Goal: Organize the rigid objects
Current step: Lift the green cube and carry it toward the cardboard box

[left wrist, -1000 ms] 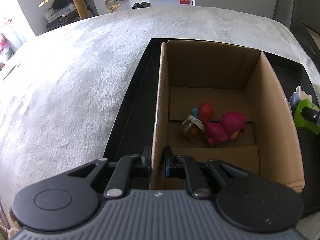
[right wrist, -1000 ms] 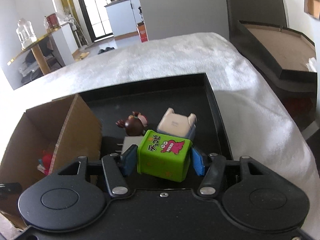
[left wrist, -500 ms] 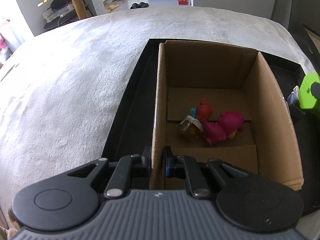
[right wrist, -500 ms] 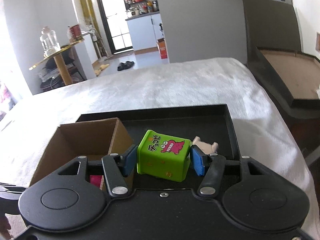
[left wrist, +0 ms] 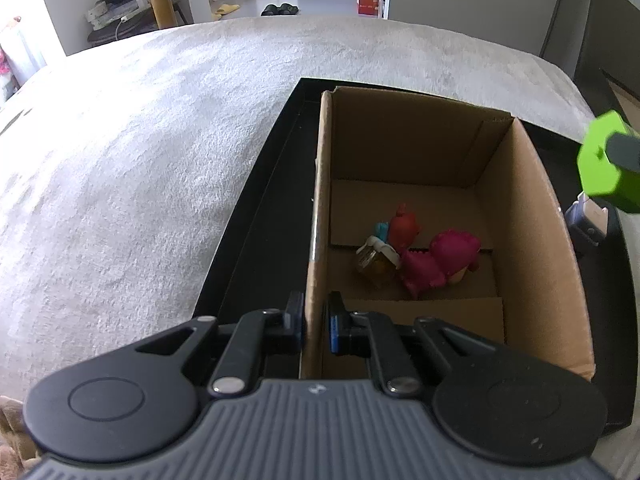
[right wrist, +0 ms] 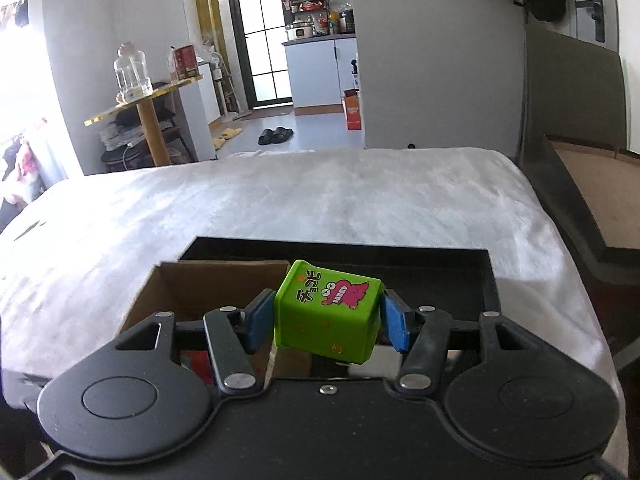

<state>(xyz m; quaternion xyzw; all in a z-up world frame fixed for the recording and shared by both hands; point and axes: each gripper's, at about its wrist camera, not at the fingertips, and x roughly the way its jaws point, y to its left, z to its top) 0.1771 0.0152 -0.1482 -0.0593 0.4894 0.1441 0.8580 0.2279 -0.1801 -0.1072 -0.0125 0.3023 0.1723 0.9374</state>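
3 toys (left wrist: 416, 258) in cardboard box (left wrist: 524, 240)

left gripper (left wrist: 314, 320) astride cardboard box (left wrist: 524, 216) wall

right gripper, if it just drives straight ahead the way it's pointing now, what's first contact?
Probably nothing near. The right gripper, shut on the green printed cube toy, points level above the open brown cardboard box and black tray; beyond lies the white fuzzy blanket. Depth unclear, so clearance is a guess.

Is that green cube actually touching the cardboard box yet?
Apart. The left wrist view shows the green cube, clamped in the right hand-held gripper, in the air off the cardboard box's right wall.
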